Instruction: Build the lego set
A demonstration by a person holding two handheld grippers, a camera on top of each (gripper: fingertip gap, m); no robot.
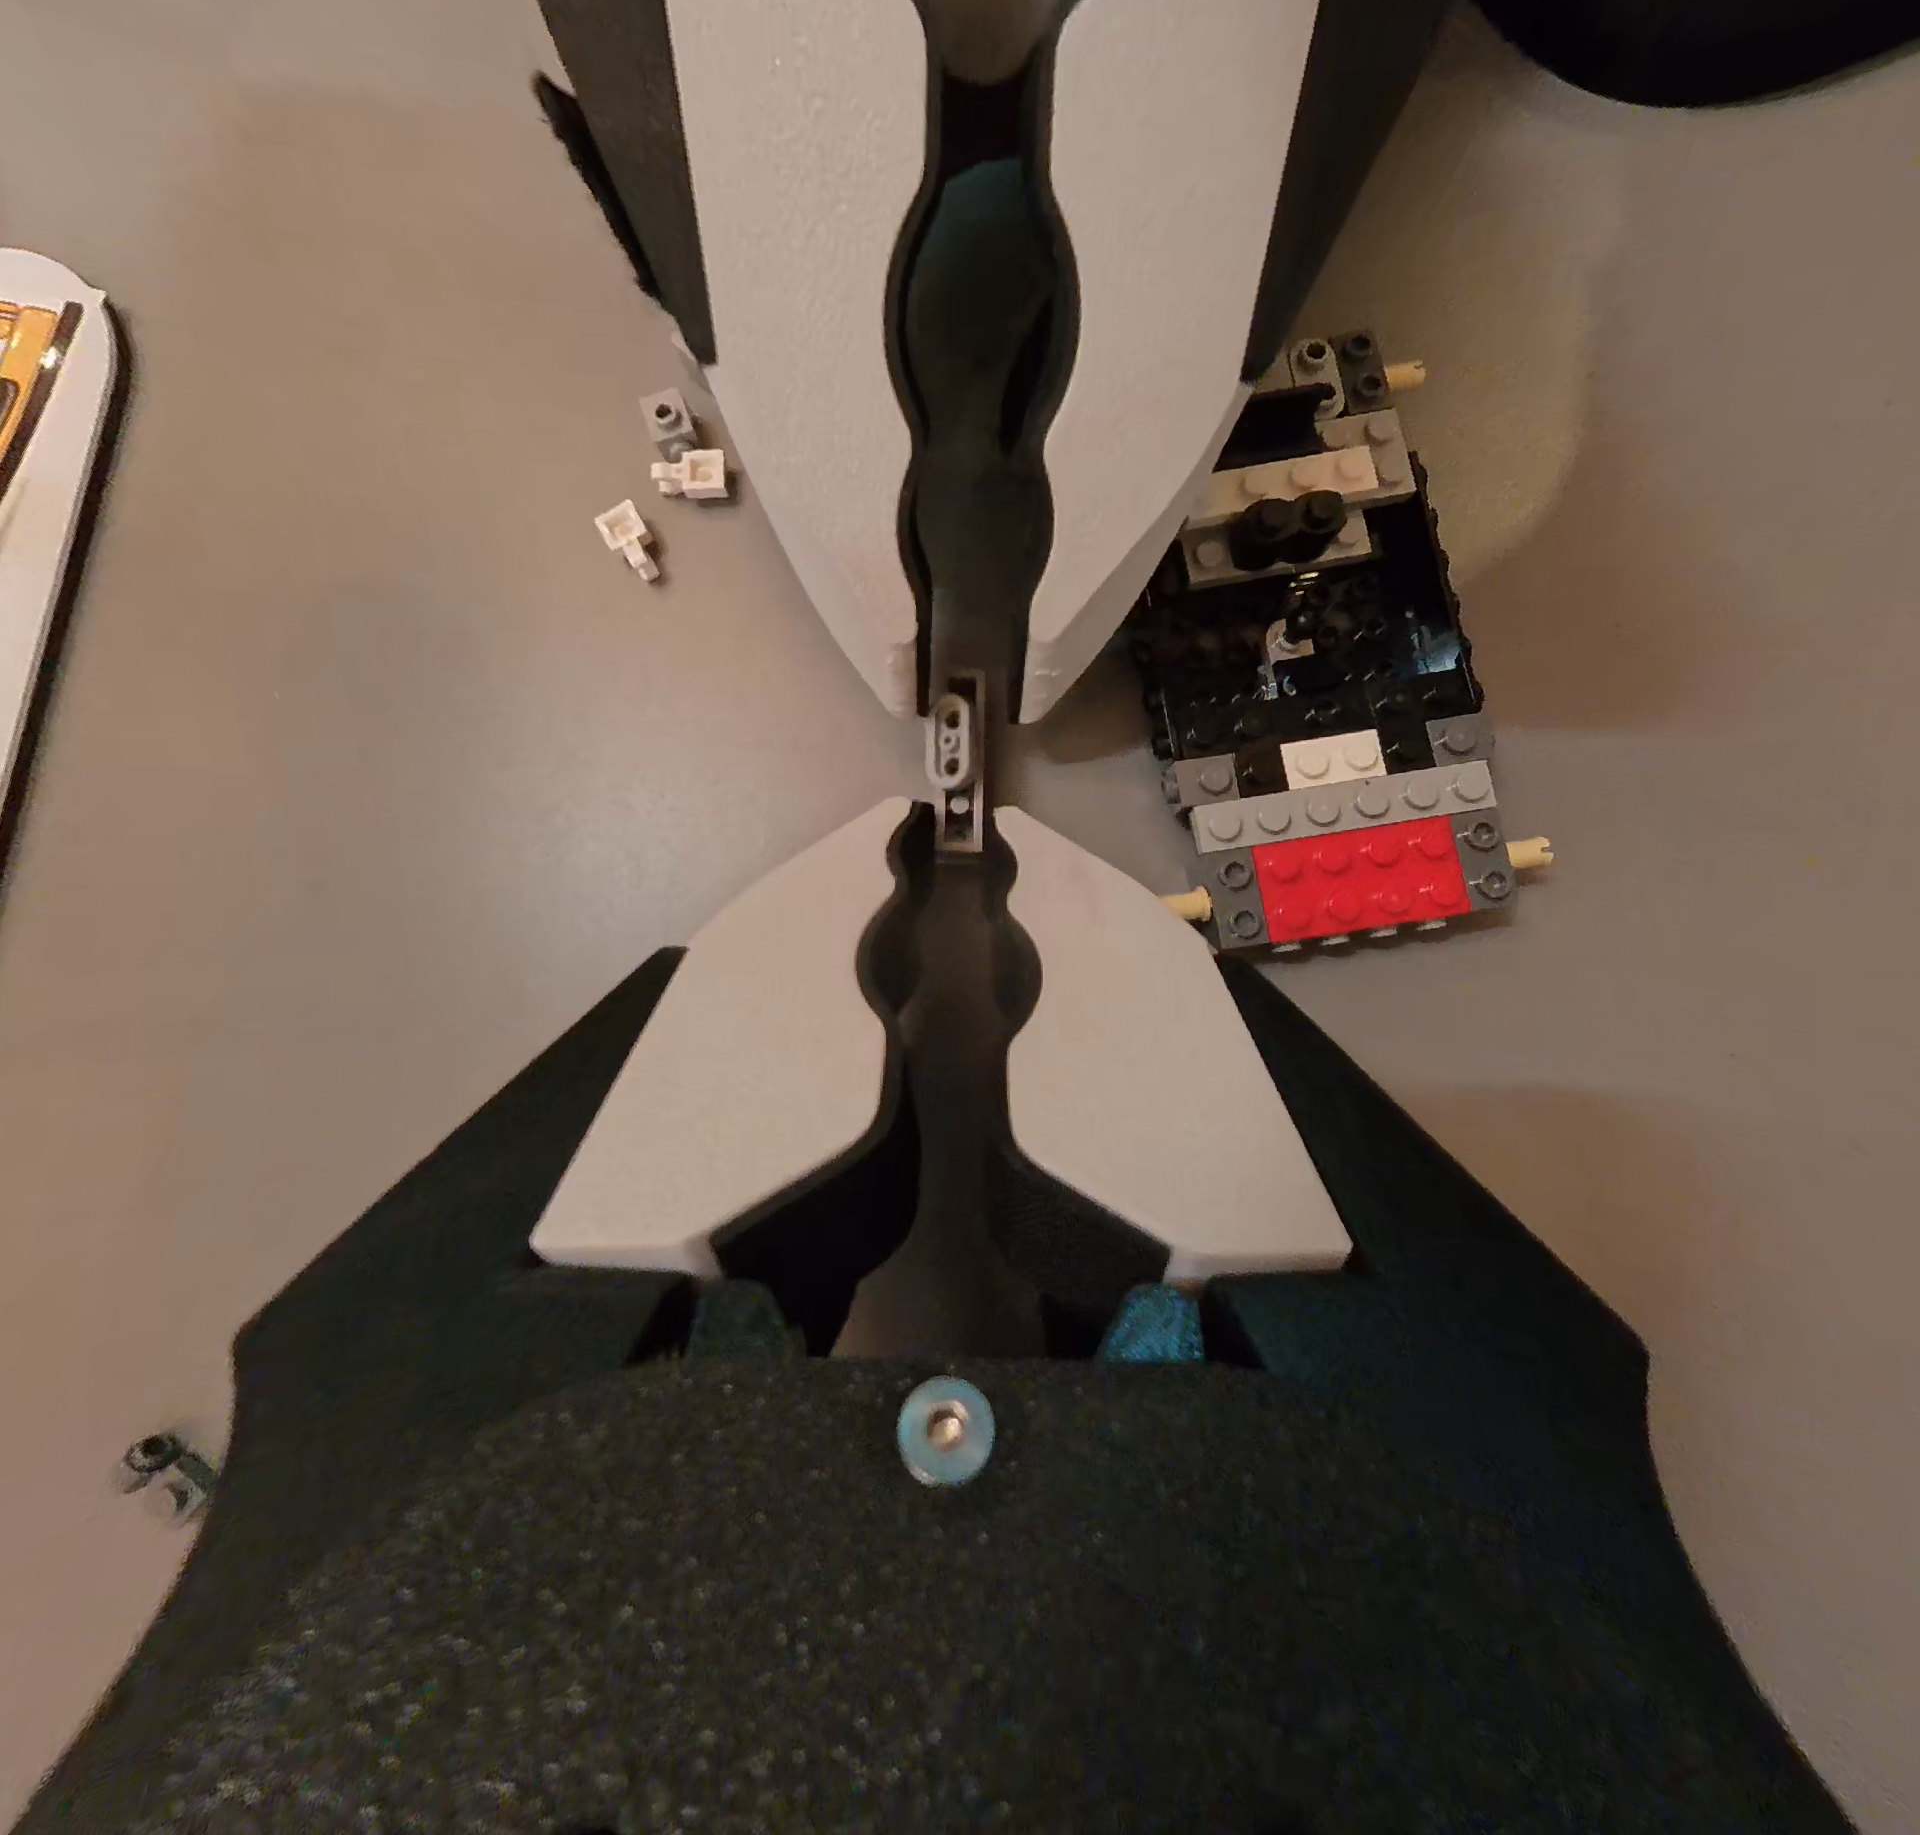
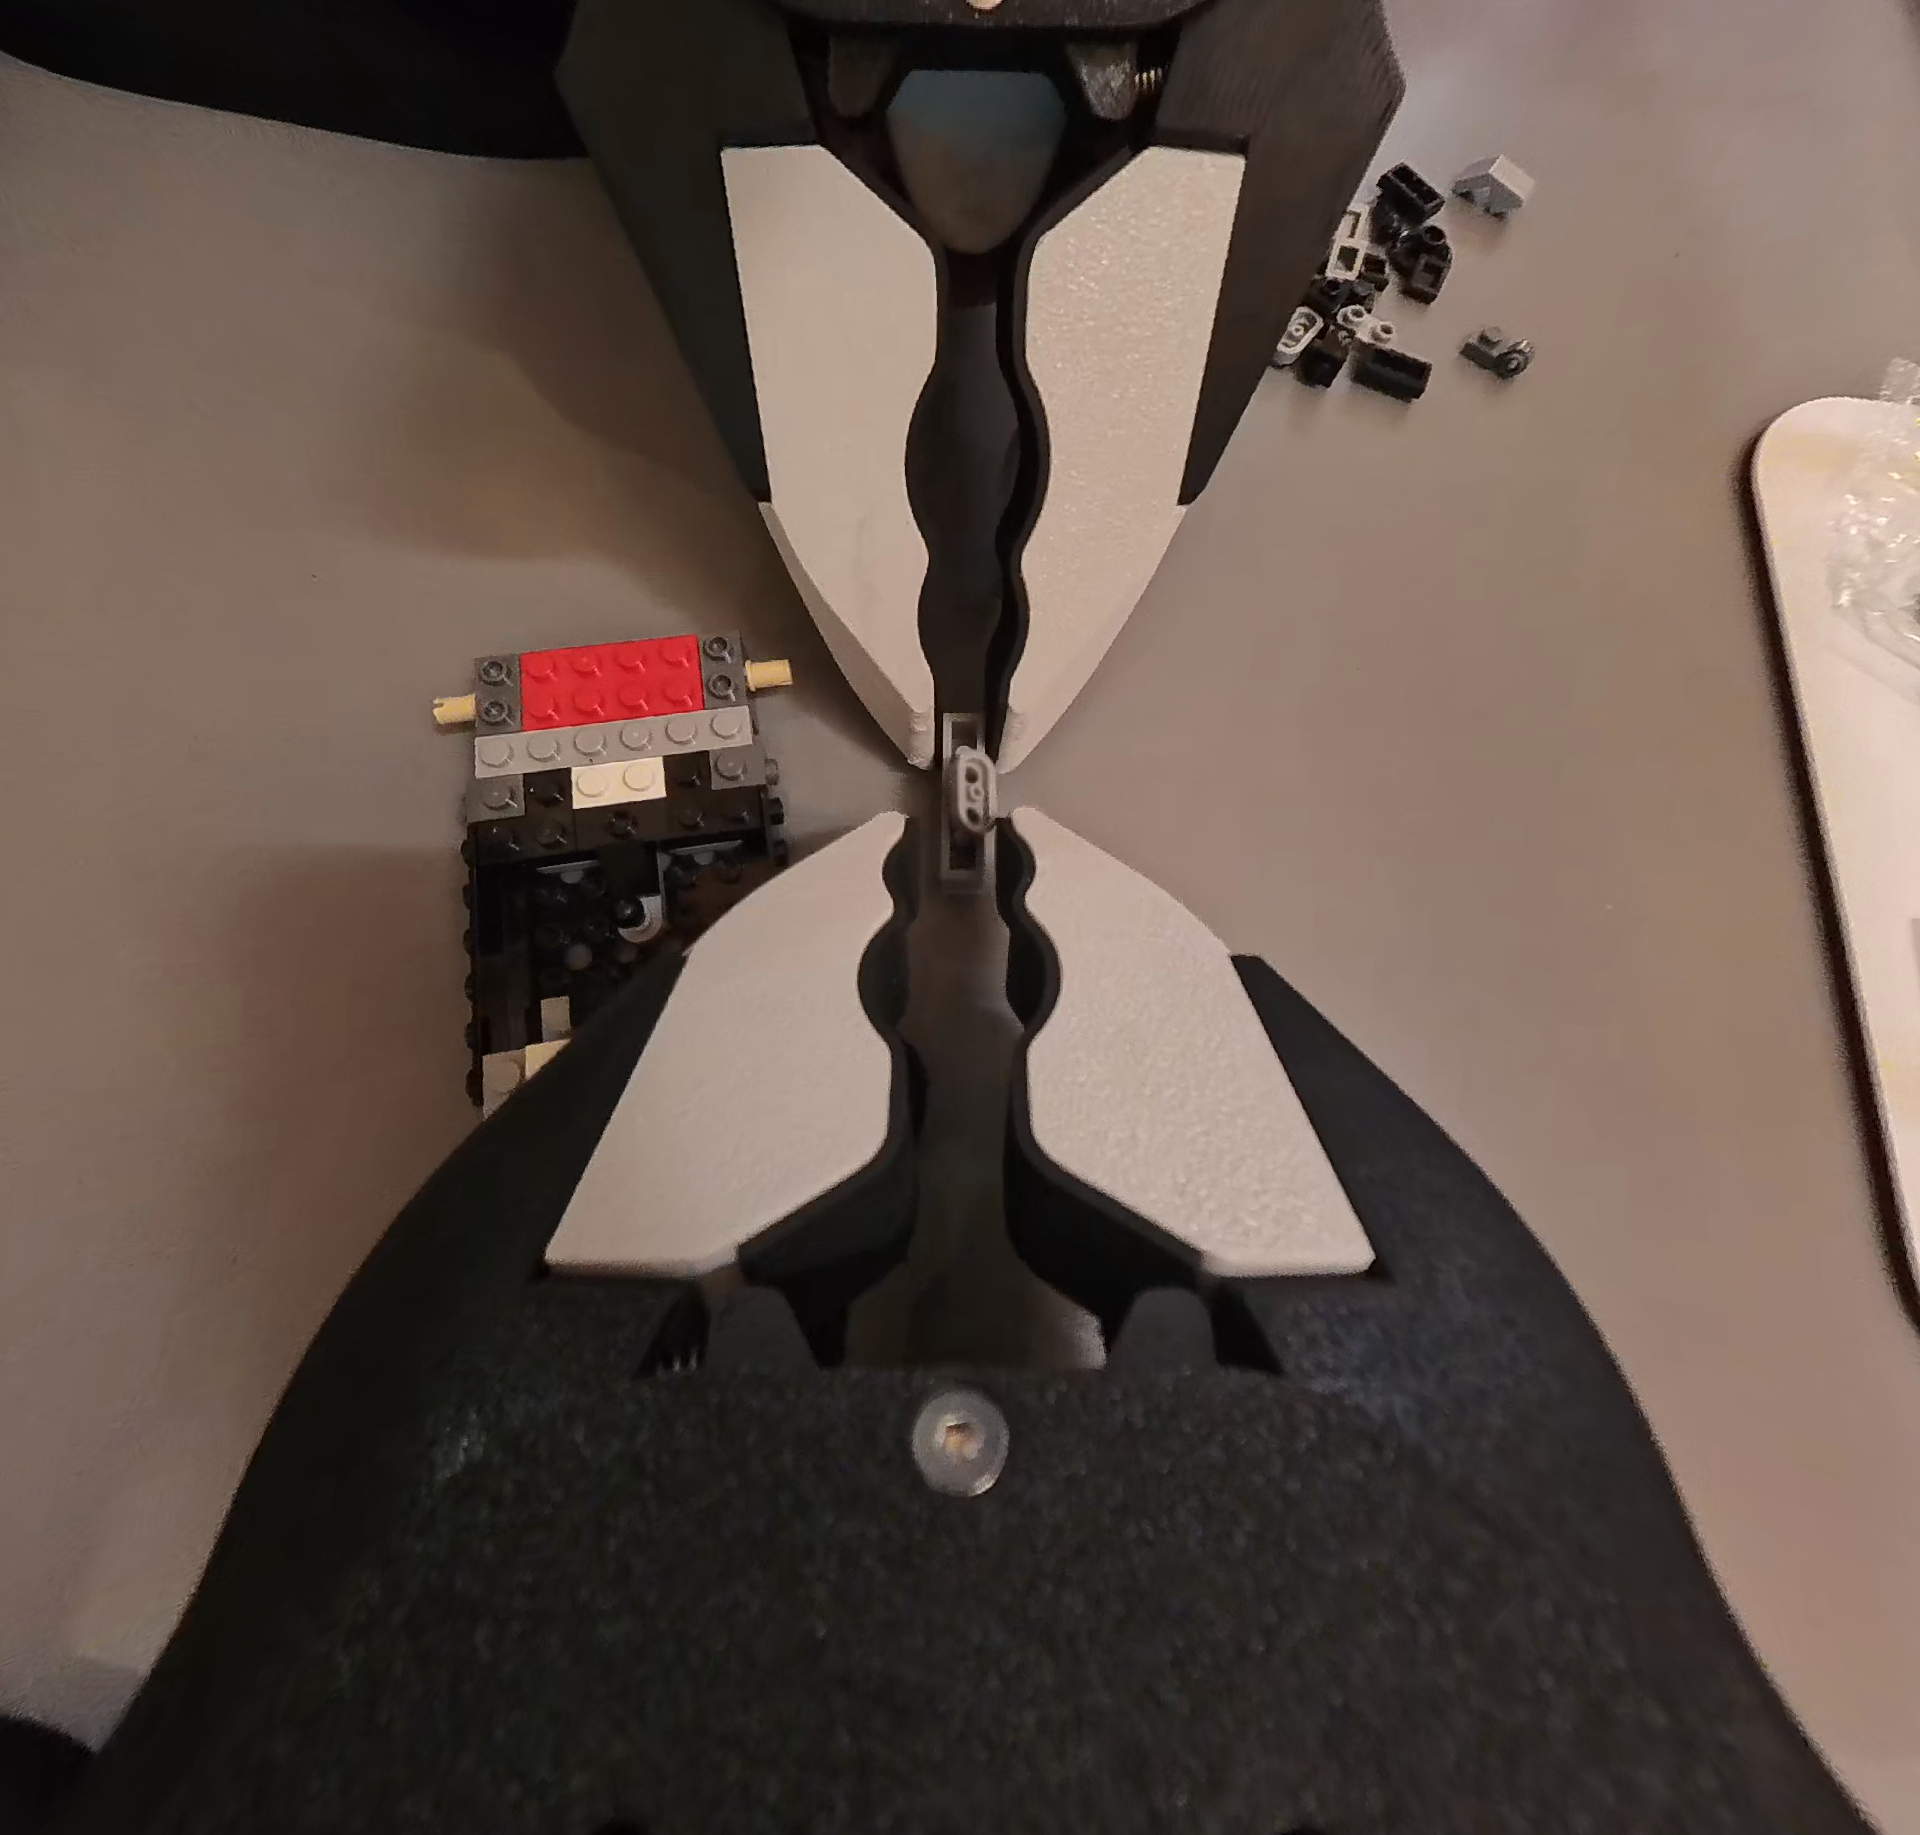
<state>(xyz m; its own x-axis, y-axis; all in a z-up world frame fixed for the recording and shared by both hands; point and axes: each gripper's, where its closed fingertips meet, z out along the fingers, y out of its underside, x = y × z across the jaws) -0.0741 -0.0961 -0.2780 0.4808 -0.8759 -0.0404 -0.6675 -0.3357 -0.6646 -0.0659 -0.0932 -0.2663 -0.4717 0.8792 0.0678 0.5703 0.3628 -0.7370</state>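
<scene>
My left hand-held gripper (image 1: 957, 817) and right hand-held gripper (image 2: 961, 886) both pinching small grey piece (image 1: 954, 759) mid-frame above surface (image 1: 416, 850); I'd squeeze evenly, keep aligned; car build (image 1: 1340, 684) right of centre

I am holding left gripper (image 1: 954, 829) and right gripper (image 2: 961, 850) tip to tip, pointing straight at each other, both hovering above surface. Jaws of each closing narrow, both pinching same small grey lego piece (image 1: 951, 751) from opposite ends. White fingers (image 2: 748, 1089) lying near-parallel.
</scene>
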